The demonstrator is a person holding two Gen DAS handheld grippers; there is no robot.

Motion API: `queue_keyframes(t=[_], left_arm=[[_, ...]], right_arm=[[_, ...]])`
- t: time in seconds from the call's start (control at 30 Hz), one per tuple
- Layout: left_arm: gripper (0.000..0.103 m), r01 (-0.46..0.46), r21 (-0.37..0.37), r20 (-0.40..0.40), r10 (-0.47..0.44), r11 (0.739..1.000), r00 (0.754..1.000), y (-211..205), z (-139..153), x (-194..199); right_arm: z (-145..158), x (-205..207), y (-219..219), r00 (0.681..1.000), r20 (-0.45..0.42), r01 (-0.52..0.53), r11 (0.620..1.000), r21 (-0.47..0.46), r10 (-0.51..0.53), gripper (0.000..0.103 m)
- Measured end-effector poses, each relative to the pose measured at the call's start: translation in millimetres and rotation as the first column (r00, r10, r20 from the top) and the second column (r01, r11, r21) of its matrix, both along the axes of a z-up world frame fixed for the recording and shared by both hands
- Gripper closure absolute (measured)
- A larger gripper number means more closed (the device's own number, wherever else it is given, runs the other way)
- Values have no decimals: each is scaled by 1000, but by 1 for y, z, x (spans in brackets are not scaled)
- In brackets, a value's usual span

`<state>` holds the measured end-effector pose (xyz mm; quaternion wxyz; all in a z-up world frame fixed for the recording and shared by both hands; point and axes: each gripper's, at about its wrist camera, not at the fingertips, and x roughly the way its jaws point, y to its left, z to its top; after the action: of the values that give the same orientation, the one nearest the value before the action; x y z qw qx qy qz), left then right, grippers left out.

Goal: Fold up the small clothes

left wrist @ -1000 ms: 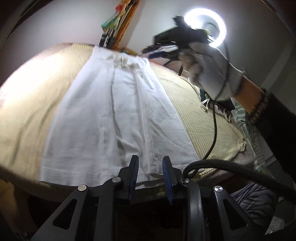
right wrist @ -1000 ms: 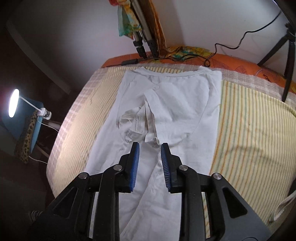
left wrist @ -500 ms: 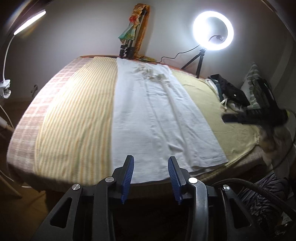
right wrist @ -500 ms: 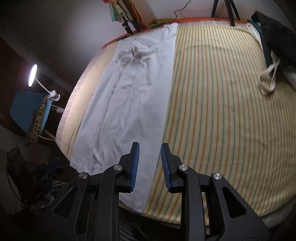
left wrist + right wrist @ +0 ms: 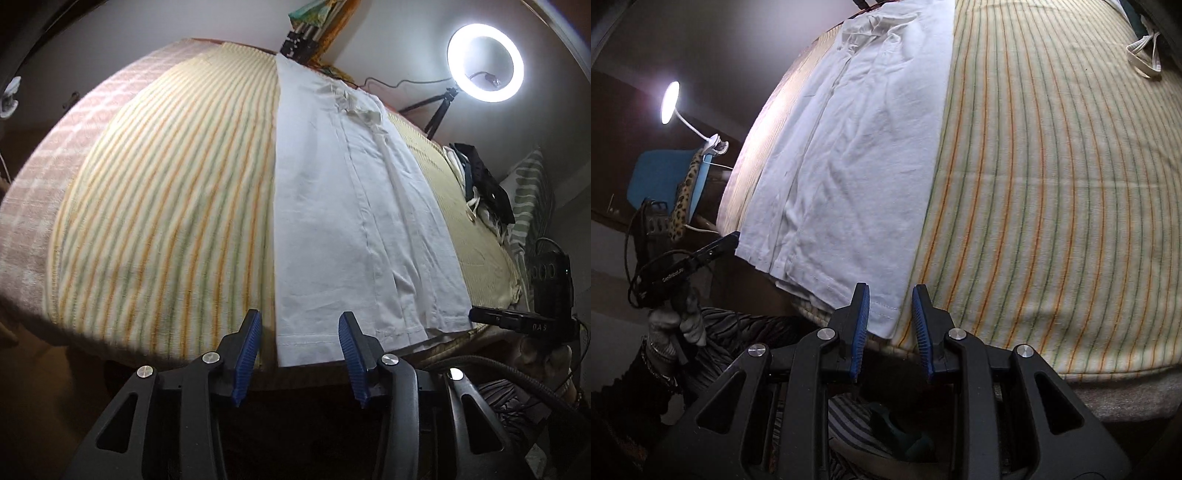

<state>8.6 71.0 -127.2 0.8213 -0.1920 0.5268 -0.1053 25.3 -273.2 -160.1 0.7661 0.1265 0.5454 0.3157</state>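
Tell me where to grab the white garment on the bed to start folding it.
Take the white garment by its near hem, one corner per gripper, coming from the bed's near edge. The hem lies flat there, and the left gripper and right gripper are open in front of those corners.

- Left wrist: low at the near bed [image 5: 155, 206] edge, facing along it toward the far wall and ring light [image 5: 485, 62]; close over the hem of the cloth [image 5: 332, 206].
- Right wrist: low at the same edge, angled toward the lamp [image 5: 669, 98], close to the cloth [image 5: 857, 158] corner.
- Shared: cloth, striped cover.
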Motion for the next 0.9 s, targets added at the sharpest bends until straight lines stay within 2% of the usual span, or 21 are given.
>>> queue_keyframes(t=[0.13, 0.17, 0.3, 0.37, 0.47, 0.67, 0.9], left_arm=[[63, 16, 1, 4, -16, 1000, 1000, -7, -1, 2], [69, 13, -3, 3, -13, 1000, 1000, -7, -2, 3], [77, 2, -9, 3, -2, 1000, 1000, -8, -4, 4], [89, 5, -17, -5, -5, 1000, 1000, -8, -6, 5], [98, 3, -12, -4, -3, 1000, 1000, -7, -6, 5], [102, 1, -39, 12, -1, 999, 1000, -6, -1, 2], [103, -30, -165, 17, 33, 986, 999, 7, 11, 7]], right_arm=[[-4, 0, -3, 1000, -16, 1, 999, 41, 0, 77], [-4, -1, -3, 1000, -12, -1, 999, 43, 2, 77], [-3, -2, 1, 1000, -4, -8, 999, 47, 8, 77], [-3, -1, 1, 1000, -4, -7, 999, 51, 7, 79], [-4, 0, 4, 1000, -5, -6, 999, 39, 6, 92], [-8, 3, 0, 999, -40, 11, 995, 94, -7, 98], [-7, 9, -26, 991, -111, 109, 953, 283, -80, 99]])
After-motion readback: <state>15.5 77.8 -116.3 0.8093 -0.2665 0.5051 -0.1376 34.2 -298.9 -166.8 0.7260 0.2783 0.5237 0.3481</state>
